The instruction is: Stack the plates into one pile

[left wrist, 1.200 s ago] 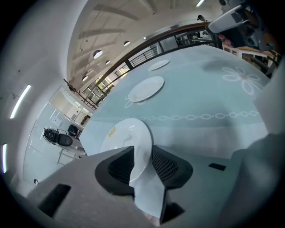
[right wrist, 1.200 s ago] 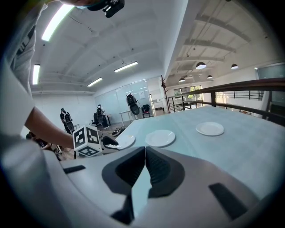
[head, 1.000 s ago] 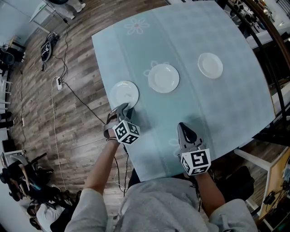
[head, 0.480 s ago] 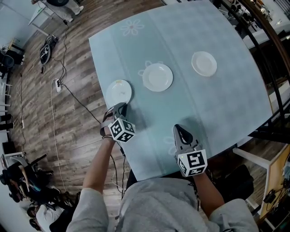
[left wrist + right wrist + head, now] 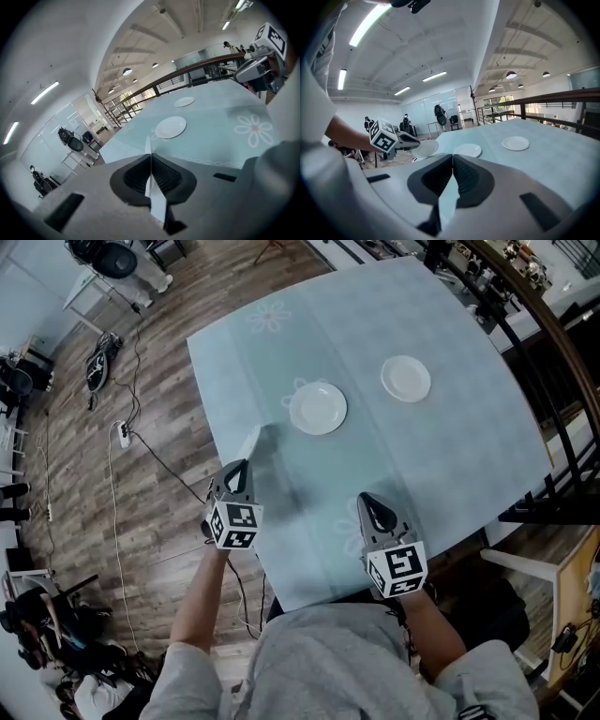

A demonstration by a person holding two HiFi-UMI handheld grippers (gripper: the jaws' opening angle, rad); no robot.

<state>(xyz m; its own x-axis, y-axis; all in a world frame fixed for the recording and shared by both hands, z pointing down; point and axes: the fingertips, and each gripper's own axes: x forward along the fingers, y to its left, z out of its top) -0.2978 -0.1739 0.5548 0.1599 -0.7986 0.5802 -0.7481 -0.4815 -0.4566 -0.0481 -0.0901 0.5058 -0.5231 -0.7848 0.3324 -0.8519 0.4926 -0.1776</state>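
Three plates are in play. The left gripper [image 5: 236, 472] has just been closing its fingers and now clenches the rim of the near plate [image 5: 250, 444], tilted above the desk [image 5: 441, 456], probably for carrying onto the middle plate [image 5: 318, 409]. The right gripper [image 5: 373, 510] hovers, fingers pressed together, empty; the far plate [image 5: 406, 379] lies right.

Centre plate [image 5: 318, 409], right plate [image 5: 406, 378] on table [image 5: 441, 456]; third plate [image 5: 249, 442] in left gripper [image 5: 238, 471].

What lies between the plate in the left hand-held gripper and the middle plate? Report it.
Only bare tablecloth separates the held plate from the middle plate; the head view shows it.
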